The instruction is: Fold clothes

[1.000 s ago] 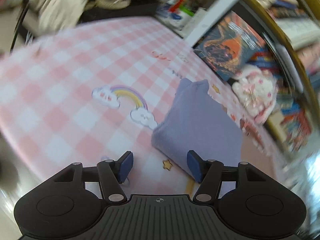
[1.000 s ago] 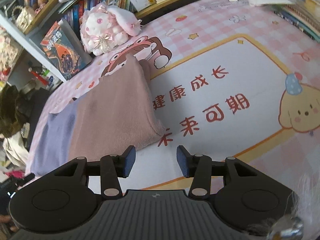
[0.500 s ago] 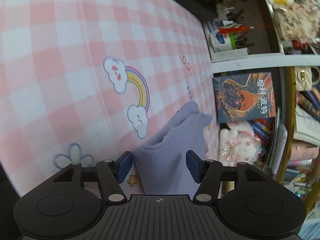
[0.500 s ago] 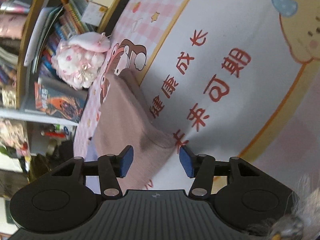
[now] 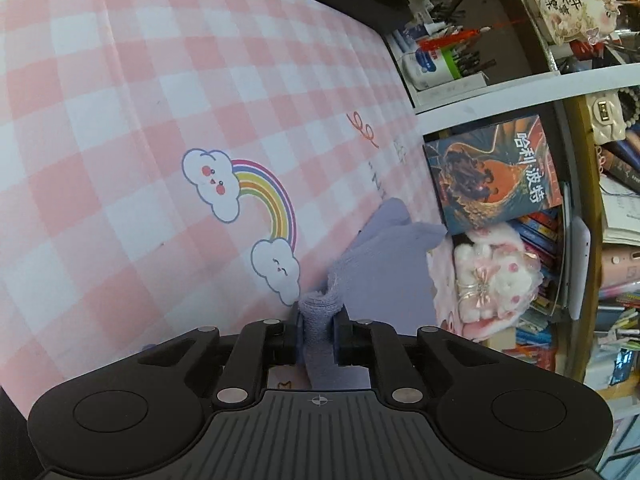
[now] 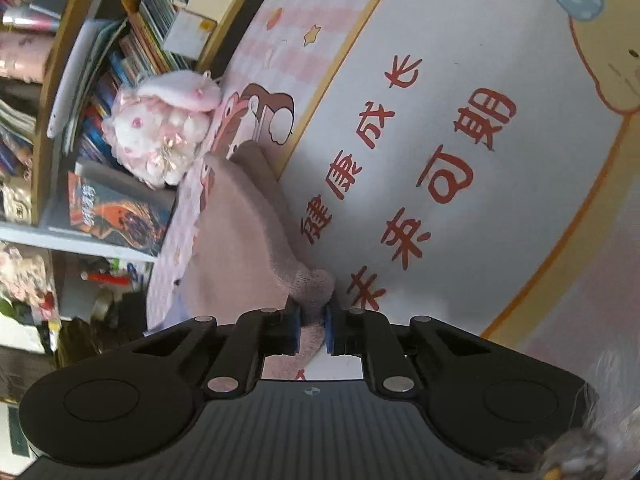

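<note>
Left gripper (image 5: 317, 330) closing, pinching lilac cloth (image 5: 384, 276) corner. Right gripper (image 6: 312, 330) clamped on pink cloth (image 6: 244, 240) corner. Both cloths lie on mat (image 5: 120, 120) near its shelf-side edge.

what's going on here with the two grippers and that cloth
A person is folding a two-tone garment on a pink checked mat. The left gripper is closing on the lavender corner, bunched between its jaws. The right gripper is shut on the dusty-pink corner. The rest of the garment lies flat on the mat.
</note>
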Demonstrator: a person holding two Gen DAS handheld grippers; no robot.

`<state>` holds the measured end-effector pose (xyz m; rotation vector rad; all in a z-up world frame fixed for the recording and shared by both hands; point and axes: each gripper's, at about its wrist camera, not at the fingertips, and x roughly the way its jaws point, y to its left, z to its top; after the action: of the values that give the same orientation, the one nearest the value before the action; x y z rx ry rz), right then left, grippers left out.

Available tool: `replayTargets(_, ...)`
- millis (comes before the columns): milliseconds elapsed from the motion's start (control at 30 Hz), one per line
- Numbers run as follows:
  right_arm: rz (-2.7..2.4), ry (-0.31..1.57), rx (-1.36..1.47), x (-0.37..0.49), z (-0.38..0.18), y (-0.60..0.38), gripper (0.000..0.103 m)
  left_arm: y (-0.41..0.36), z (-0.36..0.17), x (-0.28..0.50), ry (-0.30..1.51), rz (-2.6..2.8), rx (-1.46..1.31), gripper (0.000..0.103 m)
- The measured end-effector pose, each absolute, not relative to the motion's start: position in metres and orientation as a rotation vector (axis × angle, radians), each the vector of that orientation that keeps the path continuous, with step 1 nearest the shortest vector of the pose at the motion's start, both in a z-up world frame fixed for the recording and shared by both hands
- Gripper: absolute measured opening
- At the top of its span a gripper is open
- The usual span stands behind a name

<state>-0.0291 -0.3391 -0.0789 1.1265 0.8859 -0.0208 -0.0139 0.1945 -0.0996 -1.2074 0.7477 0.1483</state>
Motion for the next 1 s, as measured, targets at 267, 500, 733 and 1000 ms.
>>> replayTargets(267,-0.034,0.875,1.094,-0.032,-0.078,-0.335,0.018,0.193,-0.097,-0.019,0.755,0.178,-1.185,0.027)
replayTargets(500,-0.031,0.86,1.01,-0.044,-0.061,-0.334,0.04,0.187,-0.079,-0.034,0.724,0.194,-1.131,0.041)
replayTargets(733,0.008,0.855,0.825,-0.059,-0.042,-0.323,0.045,0.166,-0.071,-0.051,0.74,0.176,-1.068,0.043)
replayTargets(1000,0.072,0.838,0.409,-0.08,-0.018,-0.287,0.055,0.124,-0.053,-0.067,0.782,0.135,-0.849,0.048)
